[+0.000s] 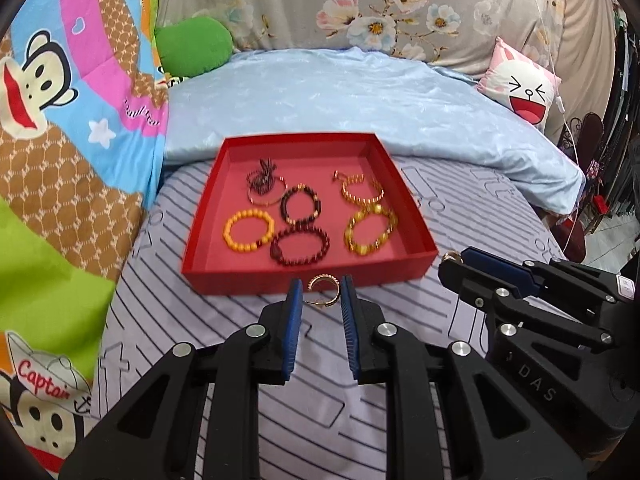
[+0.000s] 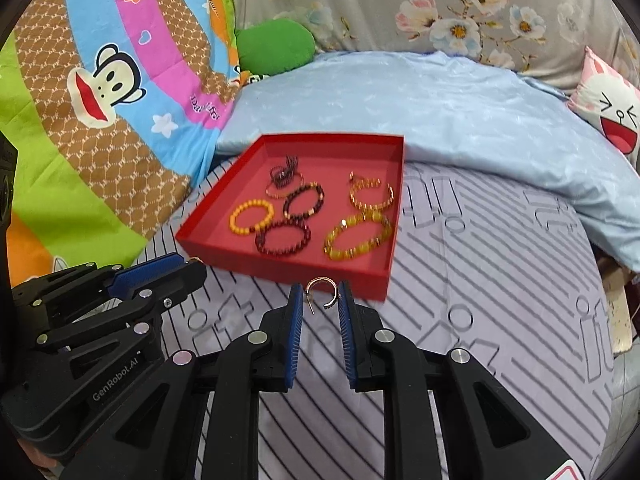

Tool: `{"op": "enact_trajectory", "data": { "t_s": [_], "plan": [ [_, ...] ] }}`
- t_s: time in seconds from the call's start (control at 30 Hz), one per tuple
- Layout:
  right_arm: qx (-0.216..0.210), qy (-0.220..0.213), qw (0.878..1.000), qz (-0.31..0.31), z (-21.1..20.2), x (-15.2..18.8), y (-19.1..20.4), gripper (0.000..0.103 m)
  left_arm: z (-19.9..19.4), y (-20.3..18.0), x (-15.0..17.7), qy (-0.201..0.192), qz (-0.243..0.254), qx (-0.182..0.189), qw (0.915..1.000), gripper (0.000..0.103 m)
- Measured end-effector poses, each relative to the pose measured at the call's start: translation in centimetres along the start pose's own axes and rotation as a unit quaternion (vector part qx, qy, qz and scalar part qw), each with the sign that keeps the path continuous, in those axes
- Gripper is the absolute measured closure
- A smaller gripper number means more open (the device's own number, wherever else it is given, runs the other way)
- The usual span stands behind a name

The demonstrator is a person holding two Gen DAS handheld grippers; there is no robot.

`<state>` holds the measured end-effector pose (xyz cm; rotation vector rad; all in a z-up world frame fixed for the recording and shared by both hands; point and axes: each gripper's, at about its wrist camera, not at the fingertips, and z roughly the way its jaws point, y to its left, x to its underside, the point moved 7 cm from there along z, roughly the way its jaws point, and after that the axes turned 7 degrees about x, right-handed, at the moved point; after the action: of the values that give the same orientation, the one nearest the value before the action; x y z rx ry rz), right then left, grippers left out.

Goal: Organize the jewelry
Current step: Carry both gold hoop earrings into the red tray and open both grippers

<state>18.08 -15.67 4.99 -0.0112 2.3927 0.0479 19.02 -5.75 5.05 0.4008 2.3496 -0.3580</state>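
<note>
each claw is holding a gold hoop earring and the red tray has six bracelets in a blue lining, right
Not quite: the red tray's lining is pink-red, not blue, as the left wrist view shows. The rest holds: the left claw and right claw each grip a gold hoop earring.

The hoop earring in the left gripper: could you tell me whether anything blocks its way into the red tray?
Only the red tray's near wall lies ahead of the hoop earring held in the left gripper; nothing else visible intervenes.

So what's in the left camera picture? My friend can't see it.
The left tool pinches a small gold hoop earring just in front of a red tray on a striped bed sheet. The tray holds several bead bracelets: orange, dark red and yellow. The right tool, at the right edge, grips another small gold earring.
</note>
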Motion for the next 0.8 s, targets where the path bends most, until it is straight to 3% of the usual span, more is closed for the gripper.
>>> {"op": "enact_trajectory", "data": {
  "t_s": [0.5, 0.8],
  "plan": [
    [0.008, -0.047, 0.999, -0.01, 4.2, -10.0, 0.4, 0.086, 3.5, 2.7, -8.5, -0.04, 0.001, -0.019, 0.999, 0.084],
    [0.014, -0.039, 0.999, -0.011, 8.0, -12.8, 0.6, 0.086, 6.6, 4.6, -11.9, -0.043, 0.001, -0.028, 0.9987, 0.084]
  ]
}}
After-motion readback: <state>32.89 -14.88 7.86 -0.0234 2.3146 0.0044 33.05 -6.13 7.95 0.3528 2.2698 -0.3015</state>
